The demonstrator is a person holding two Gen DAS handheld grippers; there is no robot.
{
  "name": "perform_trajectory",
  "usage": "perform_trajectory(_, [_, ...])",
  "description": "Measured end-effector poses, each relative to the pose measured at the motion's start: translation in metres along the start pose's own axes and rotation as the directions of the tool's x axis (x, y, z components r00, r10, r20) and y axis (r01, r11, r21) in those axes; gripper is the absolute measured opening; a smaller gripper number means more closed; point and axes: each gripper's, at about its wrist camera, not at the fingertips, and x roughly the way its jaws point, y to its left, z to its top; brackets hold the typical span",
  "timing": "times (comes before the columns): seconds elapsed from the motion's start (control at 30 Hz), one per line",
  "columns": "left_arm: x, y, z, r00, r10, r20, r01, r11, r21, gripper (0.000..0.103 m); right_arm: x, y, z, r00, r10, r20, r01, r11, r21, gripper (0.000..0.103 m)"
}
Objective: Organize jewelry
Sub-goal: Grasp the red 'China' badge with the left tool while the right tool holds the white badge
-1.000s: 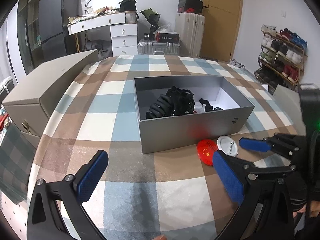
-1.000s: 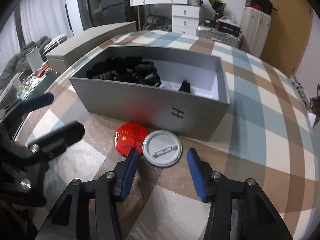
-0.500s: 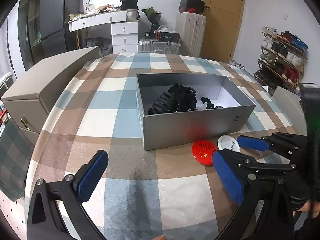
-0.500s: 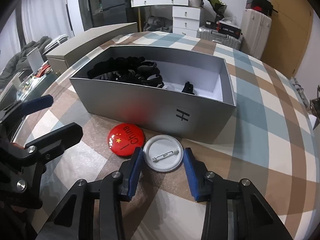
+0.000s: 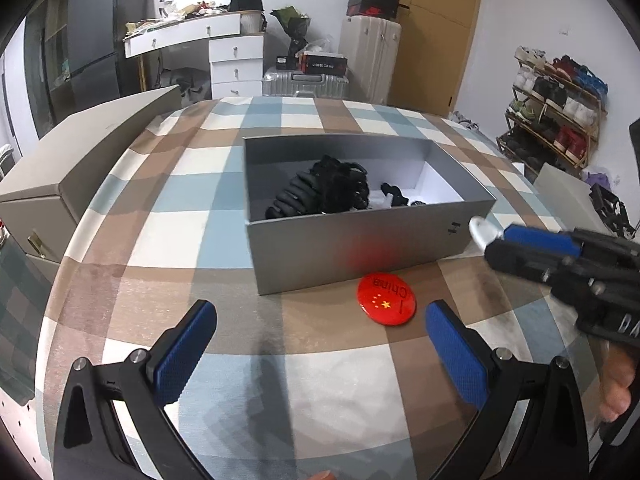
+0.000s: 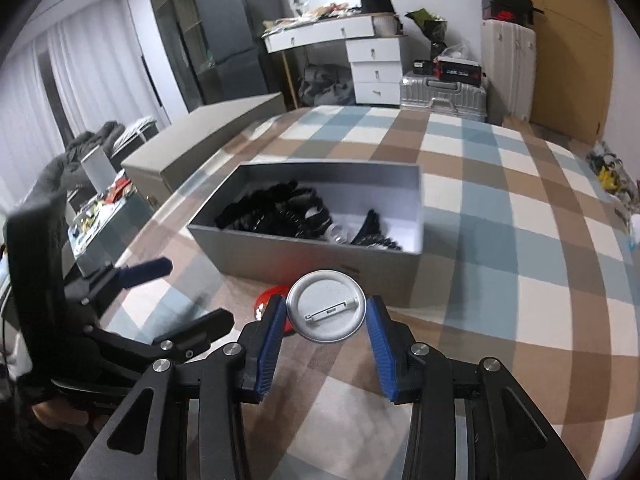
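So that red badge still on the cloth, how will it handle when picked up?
The red badge looks like a thin, rigid domed disc, so probably light and stiff. It lies flat on the checked cloth, so its low edge may be hard to catch. Its glossy face could slip; the right tongs grip the white badge by its rim.

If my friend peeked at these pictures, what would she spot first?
Probably the round silver badge, back side up with its pin showing, pinched in the right claw above the checked table. Next, the bright red badge lying on the table in front of the grey box, which holds black hair clips. The left claw is open and empty.
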Motion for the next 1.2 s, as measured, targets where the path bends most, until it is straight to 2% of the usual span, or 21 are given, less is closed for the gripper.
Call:
perform_trajectory(0.13, [0.006, -0.014, 0.001, 1.000, 0.027, -0.011, -0.026, 0.999, 0.045, 0.102, -0.010, -0.009, 0.003, 1.000, 0.016, 0.025, -0.017, 0.999, 0.036, 0.040])
perform_trajectory(0.27, [0.022, -0.030, 0.002, 0.997, 0.034, -0.076, -0.026, 0.994, 0.105, 0.101, -0.019, -0.013, 0.005, 0.998, 0.029, 0.049, -0.032, 0.998, 0.048, 0.040])
perform_trajectory(0.43, [0.033, -0.044, 0.002, 0.992, 0.065, -0.106, -0.046, 0.985, 0.166, 0.099, -0.022, -0.016, 0.005, 0.997, 0.044, 0.059, -0.048, 0.997, 0.058, 0.040])
perform_trajectory(0.63, [0.036, -0.046, 0.002, 0.992, 0.027, -0.125, -0.008, 0.987, 0.158, 0.075, -0.022, -0.014, 0.005, 0.997, 0.052, 0.059, -0.055, 0.997, 0.053, 0.040])
perform_trajectory(0.73, [0.033, -0.045, 0.002, 0.993, 0.013, -0.114, 0.004, 0.990, 0.144, 0.058, -0.022, -0.013, 0.005, 0.997, 0.056, 0.060, -0.059, 0.997, 0.051, 0.040])
perform_trajectory(0.77, [0.032, -0.046, 0.002, 0.994, 0.004, -0.112, 0.012, 0.989, 0.148, 0.045, -0.022, -0.013, 0.005, 0.997, 0.057, 0.060, -0.060, 0.997, 0.049, 0.040])
perform_trajectory(0.8, [0.030, -0.046, 0.002, 0.994, 0.001, -0.110, 0.016, 0.988, 0.152, 0.037, -0.021, -0.012, 0.005, 0.997, 0.057, 0.060, -0.060, 0.997, 0.047, 0.040])
perform_trajectory(1.0, [0.026, -0.044, 0.000, 0.994, -0.012, -0.106, 0.027, 0.989, 0.145, 0.037, -0.020, -0.012, 0.004, 0.997, 0.056, 0.057, -0.059, 0.997, 0.045, 0.040])
perform_trajectory(1.2, [0.016, -0.039, 0.006, 0.998, -0.031, -0.064, 0.039, 0.990, 0.132, 0.037, -0.018, -0.011, 0.003, 0.997, 0.051, 0.053, -0.054, 0.998, 0.045, 0.040])
